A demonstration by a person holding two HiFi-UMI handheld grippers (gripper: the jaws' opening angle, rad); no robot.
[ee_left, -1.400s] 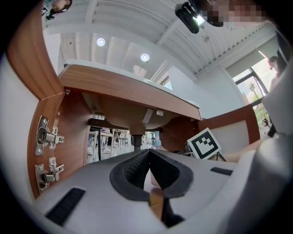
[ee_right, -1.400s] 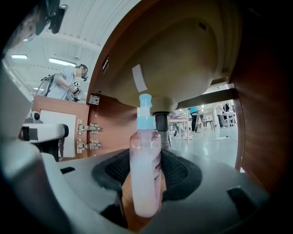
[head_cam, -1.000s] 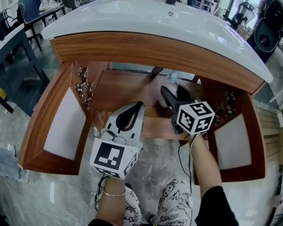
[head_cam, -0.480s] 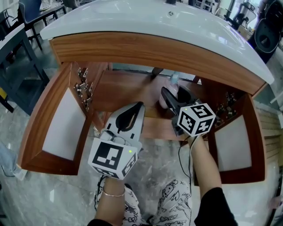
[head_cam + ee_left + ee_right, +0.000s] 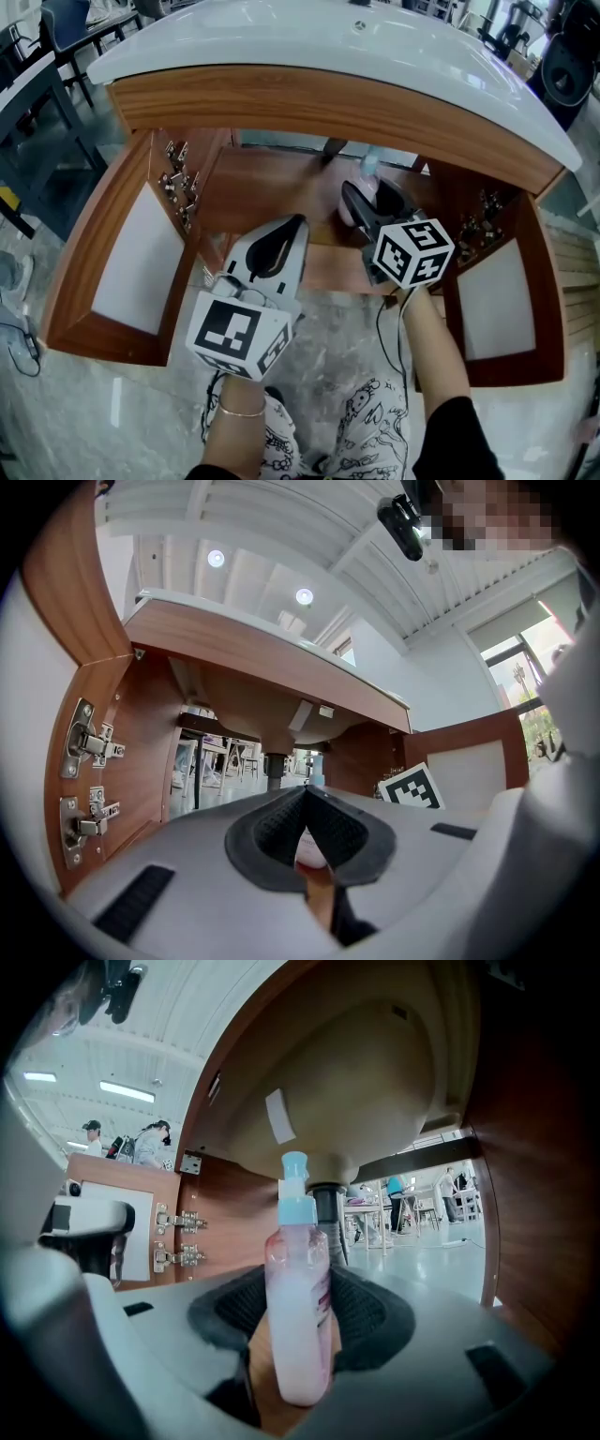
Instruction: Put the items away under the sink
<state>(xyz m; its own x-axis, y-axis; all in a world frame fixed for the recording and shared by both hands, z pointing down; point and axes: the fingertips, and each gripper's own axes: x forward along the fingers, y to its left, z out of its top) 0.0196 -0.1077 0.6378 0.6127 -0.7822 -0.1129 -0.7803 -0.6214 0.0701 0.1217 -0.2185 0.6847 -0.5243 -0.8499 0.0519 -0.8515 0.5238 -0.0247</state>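
Pink bottle (image 5: 298, 1316) upright between right tongs (image 5: 305, 1286)

The bottle (image 5: 298, 1321) is slim and translucent pink, with a pale blue pump top and a dark pink label on its side. It stands upright, clamped between the jaws of the right gripper (image 5: 305, 1283). It is inside the open cabinet under the sink, right of centre, over the wooden cabinet floor (image 5: 262, 187). Whether its base touches the wood cannot be told.
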